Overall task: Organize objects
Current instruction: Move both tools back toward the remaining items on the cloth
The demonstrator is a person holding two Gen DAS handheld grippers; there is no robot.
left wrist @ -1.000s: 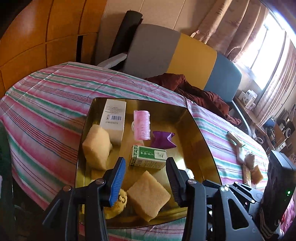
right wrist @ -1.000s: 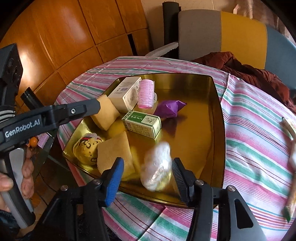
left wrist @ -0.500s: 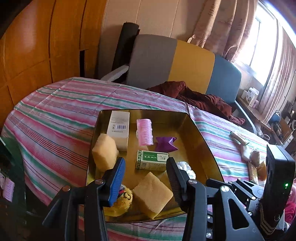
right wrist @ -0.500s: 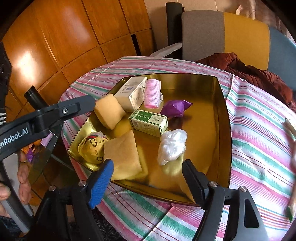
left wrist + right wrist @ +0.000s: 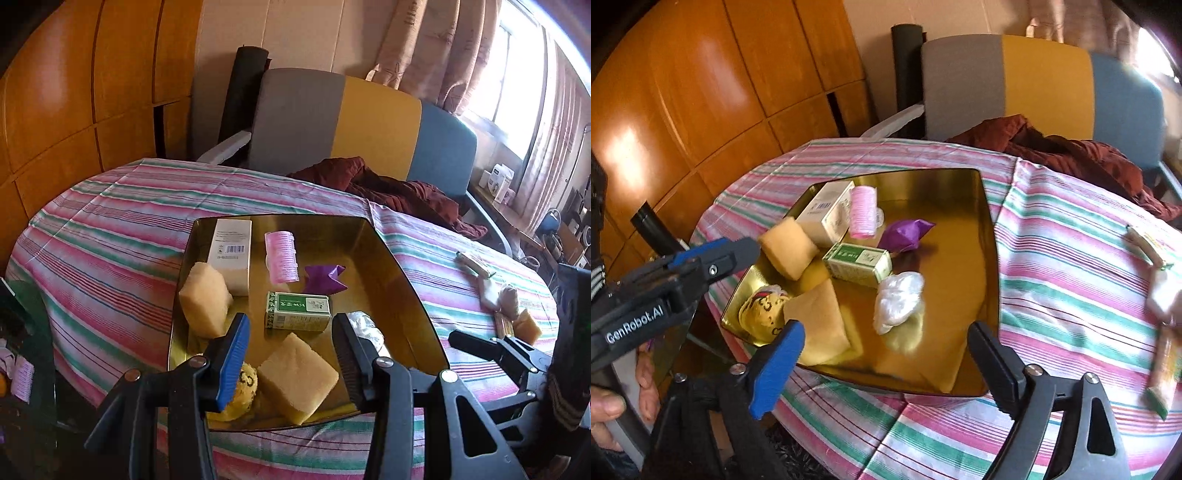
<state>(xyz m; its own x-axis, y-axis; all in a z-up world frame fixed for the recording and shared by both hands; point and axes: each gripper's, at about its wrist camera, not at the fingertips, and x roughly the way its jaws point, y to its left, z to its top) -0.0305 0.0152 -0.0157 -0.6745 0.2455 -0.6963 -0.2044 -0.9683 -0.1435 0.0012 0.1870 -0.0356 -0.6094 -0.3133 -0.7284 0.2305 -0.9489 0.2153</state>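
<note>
A gold tray on the striped tablecloth holds a white box, a pink roller, a purple packet, a green box, two tan sponges and a yellow toy. A white plastic wad lies loose in the tray beside the green box. My right gripper hovers over the tray's near edge, its jaws opening wide with nothing between them. My left gripper hangs above the near sponge, open a little and holding nothing.
Several small items lie on the cloth at the right, among them a wrapped stick and a sponge piece. A grey, yellow and blue chair with a maroon cloth stands behind the table. A hand grips the left tool.
The right gripper opened wide, let the white wad drop into the tray and drew back. The left gripper also pulled back a little, still part open.
</note>
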